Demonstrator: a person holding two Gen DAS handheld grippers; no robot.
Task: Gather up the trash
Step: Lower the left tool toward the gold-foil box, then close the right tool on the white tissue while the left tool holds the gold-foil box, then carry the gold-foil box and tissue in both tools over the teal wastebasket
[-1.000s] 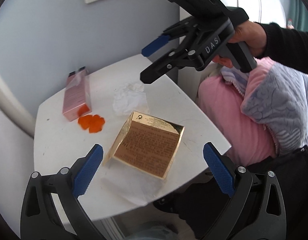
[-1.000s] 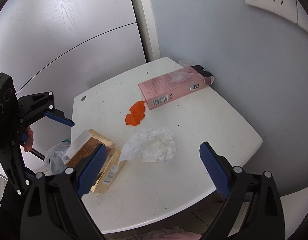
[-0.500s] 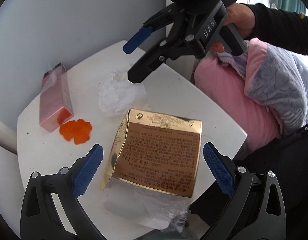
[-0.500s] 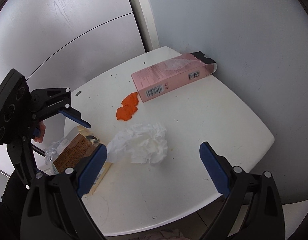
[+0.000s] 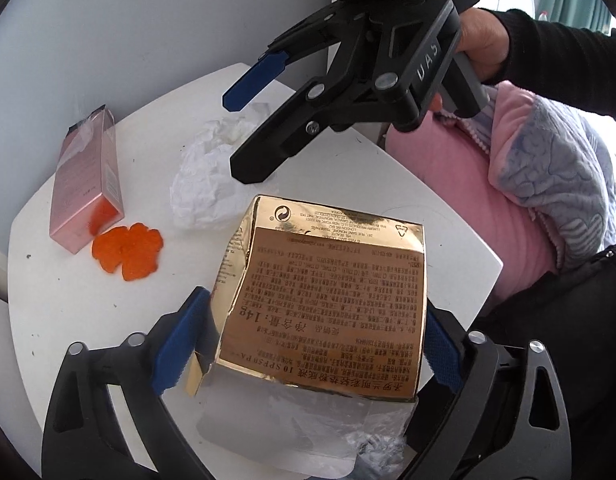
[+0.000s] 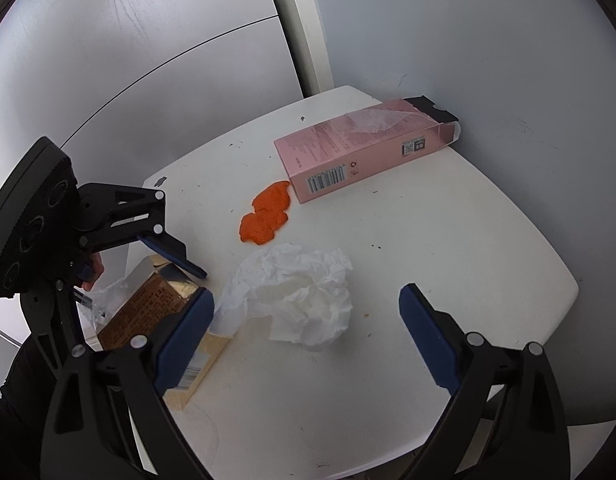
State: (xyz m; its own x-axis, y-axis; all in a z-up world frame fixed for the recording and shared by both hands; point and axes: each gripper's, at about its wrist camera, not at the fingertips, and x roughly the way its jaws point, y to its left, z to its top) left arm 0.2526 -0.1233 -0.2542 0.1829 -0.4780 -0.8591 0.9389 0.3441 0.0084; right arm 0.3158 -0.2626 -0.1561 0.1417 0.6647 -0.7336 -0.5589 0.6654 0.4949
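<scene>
A gold carton (image 5: 328,296) lies flat near the front edge of the small white table (image 5: 87,320), on a sheet of clear plastic wrap (image 5: 287,428). My left gripper (image 5: 314,312) straddles the carton, one blue pad by each side, and its jaws are closing; I cannot tell if the pads touch it. My right gripper (image 6: 305,298) hangs open just above a crumpled white tissue (image 6: 299,296), with nothing gripped. In the left wrist view the right gripper (image 5: 239,136) is over the tissue (image 5: 207,184). Orange peel (image 6: 265,216) lies beside a pink carton (image 6: 356,156).
The table (image 6: 448,240) stands in a corner between a pale wall and grey cabinet panels (image 6: 147,60). A pink and grey blanket (image 5: 548,184) lies to the right of it. A person's hand (image 5: 484,44) in a dark sleeve holds the right gripper.
Both grippers have come down toward the table. The left one moved from short of the gold carton to astride it, jaws slightly narrower. The right one sank over the tissue.
</scene>
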